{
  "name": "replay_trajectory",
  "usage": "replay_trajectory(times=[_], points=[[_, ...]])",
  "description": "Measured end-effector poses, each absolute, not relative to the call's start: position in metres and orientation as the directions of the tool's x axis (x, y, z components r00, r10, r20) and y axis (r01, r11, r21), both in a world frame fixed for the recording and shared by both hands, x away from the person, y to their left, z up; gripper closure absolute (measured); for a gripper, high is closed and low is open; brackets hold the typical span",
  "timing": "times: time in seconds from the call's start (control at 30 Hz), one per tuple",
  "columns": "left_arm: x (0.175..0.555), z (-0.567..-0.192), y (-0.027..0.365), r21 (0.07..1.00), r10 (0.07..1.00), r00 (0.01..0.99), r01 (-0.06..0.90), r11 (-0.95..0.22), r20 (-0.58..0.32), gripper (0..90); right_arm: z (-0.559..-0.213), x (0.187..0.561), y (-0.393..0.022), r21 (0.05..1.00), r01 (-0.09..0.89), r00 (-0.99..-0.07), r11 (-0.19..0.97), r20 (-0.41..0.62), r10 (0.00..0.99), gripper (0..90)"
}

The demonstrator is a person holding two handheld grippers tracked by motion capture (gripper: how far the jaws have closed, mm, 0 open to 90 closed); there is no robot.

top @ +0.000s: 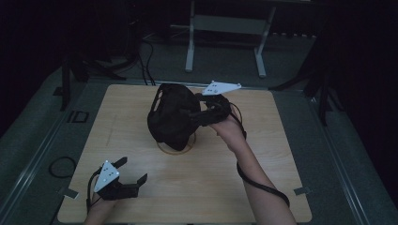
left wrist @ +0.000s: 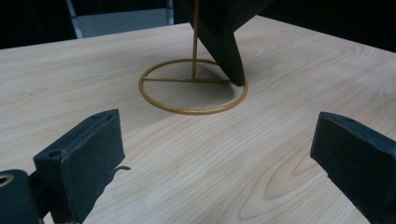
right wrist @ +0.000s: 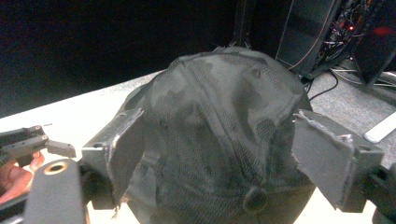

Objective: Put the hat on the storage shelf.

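**A cap over a light stand: what may slip or tip**

The room is dark, and a pale wooden table (top: 141,187) stands in the middle of it, with a metal frame (top: 225,28) on the floor behind. On the table is a thin golden wire stand (left wrist: 194,86), made of a ring base and one upright rod. A black cap (top: 171,117) is over the top of this rod, and its brim points down to the edge of the ring; in the left gripper view the brim tip seems to touch the ring or nearly so.

The right gripper (top: 199,115) is at the cap. In the right gripper view its two jaws stand spread on both sides of the mesh crown, and I cannot tell if they already press the cloth. The left gripper (top: 133,173) is near the front left corner of the table, well apart from the stand, with its jaws wide and nothing between them.

In my judgement the risk is the stand. It looks light and narrow, and nothing holds it. If the right gripper pulls the cap sideways instead of straight up, the rod may catch inside the crown and the stand may tip or be dragged over the table. The soft mesh may also fold and slide out of the jaws if they pinch only a little of it.
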State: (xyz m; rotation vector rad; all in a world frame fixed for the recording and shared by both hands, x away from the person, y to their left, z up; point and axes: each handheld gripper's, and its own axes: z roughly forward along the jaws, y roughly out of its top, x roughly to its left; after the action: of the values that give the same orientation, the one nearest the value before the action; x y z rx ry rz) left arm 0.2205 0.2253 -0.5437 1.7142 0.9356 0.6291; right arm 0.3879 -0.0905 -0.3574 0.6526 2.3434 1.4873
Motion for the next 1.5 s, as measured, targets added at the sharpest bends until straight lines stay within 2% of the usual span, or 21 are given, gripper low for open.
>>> replay_trajectory(times=[0.17, 0.67, 1.07, 1.5], points=[[0.220, -0.545, 0.226, 0.941, 0.830, 0.557, 0.296, -0.165, -0.030, 3.2, -0.363, 0.386, -0.094, 0.898, 0.206, -0.869, 0.390, -0.015, 0.494, 12.2], [0.219, -0.548, 0.230, 0.939, 0.824, 0.564, 0.309, -0.153, -0.051, 3.2, -0.381, 0.374, -0.113, 0.890, 0.188, -0.867, 0.416, -0.049, 0.496, 12.1], [0.220, -0.551, 0.231, 0.938, 0.825, 0.562, 0.316, -0.144, -0.063, 3.3, -0.398, 0.362, -0.133, 0.887, 0.205, -0.867, 0.414, -0.031, 0.497, 13.3], [0.220, -0.551, 0.230, 0.937, 0.818, 0.571, 0.319, -0.143, -0.069, 3.3, -0.432, 0.348, -0.149, 0.875, 0.231, -0.878, 0.425, -0.001, 0.479, 13.3]])
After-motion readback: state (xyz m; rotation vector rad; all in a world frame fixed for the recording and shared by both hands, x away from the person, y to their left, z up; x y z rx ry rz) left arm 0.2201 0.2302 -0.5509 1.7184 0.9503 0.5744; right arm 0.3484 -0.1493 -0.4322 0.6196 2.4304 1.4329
